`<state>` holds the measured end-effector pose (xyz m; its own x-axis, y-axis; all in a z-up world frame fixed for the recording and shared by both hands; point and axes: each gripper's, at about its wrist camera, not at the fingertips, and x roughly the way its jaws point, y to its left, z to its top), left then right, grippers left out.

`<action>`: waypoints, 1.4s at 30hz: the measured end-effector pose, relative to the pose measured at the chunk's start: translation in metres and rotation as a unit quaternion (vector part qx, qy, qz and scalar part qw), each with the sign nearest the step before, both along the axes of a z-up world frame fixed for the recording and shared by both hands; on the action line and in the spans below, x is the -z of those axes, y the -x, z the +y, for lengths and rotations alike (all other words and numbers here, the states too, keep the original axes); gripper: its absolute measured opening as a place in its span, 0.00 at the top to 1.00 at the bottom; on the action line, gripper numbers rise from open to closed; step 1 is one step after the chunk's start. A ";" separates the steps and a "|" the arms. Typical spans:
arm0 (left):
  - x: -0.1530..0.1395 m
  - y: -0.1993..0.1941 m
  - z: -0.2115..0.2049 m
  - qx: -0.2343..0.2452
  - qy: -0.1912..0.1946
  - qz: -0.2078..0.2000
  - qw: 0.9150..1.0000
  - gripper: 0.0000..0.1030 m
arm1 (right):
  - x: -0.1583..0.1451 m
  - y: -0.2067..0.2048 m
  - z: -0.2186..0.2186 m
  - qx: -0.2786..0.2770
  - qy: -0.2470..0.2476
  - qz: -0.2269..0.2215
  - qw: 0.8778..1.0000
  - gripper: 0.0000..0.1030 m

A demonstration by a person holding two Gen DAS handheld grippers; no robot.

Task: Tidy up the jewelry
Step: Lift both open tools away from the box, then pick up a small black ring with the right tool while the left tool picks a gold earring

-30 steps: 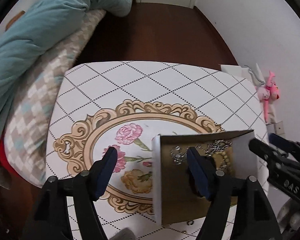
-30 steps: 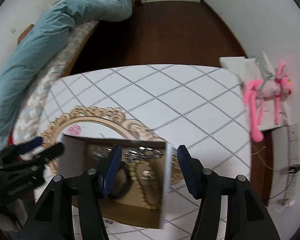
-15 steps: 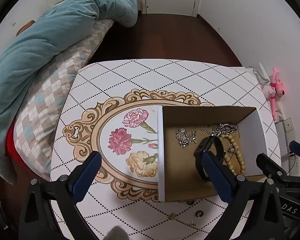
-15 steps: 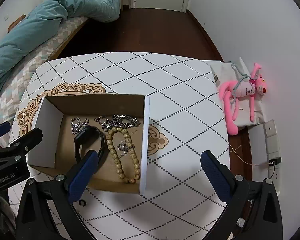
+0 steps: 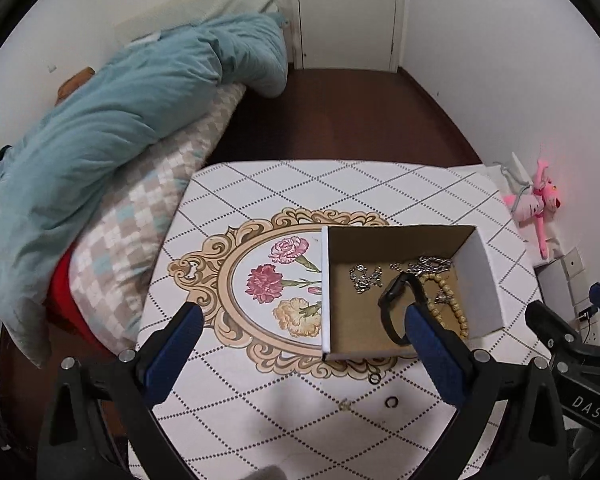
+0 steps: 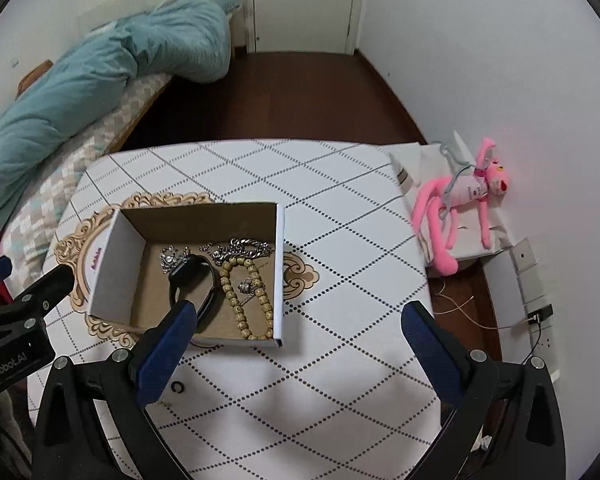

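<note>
An open cardboard box [image 5: 478, 280] [image 6: 112, 268] stands on the patterned table [image 5: 300, 184]. In it lie a black band [image 5: 392, 304] [image 6: 198, 280], a beige bead bracelet [image 5: 454, 304] [image 6: 240, 300] and silver chains [image 5: 364, 276] [image 6: 244, 248]. Small black rings [image 5: 392, 402] [image 5: 374, 379] [image 6: 177, 387] lie loose on the table in front of the box. My left gripper [image 5: 300, 354] is open and empty, high above the table's near side. My right gripper [image 6: 296, 354] is open and empty, above the table right of the box.
A bed with a teal duvet [image 5: 100, 128] borders the table's left side. A pink plush toy [image 6: 460, 208] lies on a white bag at the right by the wall. Dark wooden floor [image 6: 300, 96] and a white door lie beyond the table.
Both grippers have let go of the box walls, opened wide and risen back from the table. The box now stands flat on the table.
</note>
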<state>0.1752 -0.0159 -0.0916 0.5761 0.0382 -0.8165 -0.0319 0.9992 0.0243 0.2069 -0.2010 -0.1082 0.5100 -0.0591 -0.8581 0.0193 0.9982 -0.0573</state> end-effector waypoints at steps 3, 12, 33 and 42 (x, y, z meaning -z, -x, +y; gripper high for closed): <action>-0.012 0.012 -0.001 0.002 0.006 -0.012 1.000 0.00 | -0.016 0.012 -0.001 0.004 0.001 -0.019 1.000 0.00; -0.051 0.041 -0.004 0.014 0.025 -0.047 0.998 0.00 | -0.063 0.047 -0.007 0.016 0.000 -0.074 0.997 0.00; 0.086 0.045 0.032 -0.035 -0.037 0.108 0.993 0.00 | 0.077 0.050 0.032 -0.026 -0.098 0.082 0.991 0.23; 0.132 0.058 0.061 -0.066 -0.043 0.156 0.985 0.00 | 0.131 0.030 0.080 -0.062 -0.111 0.110 0.986 0.44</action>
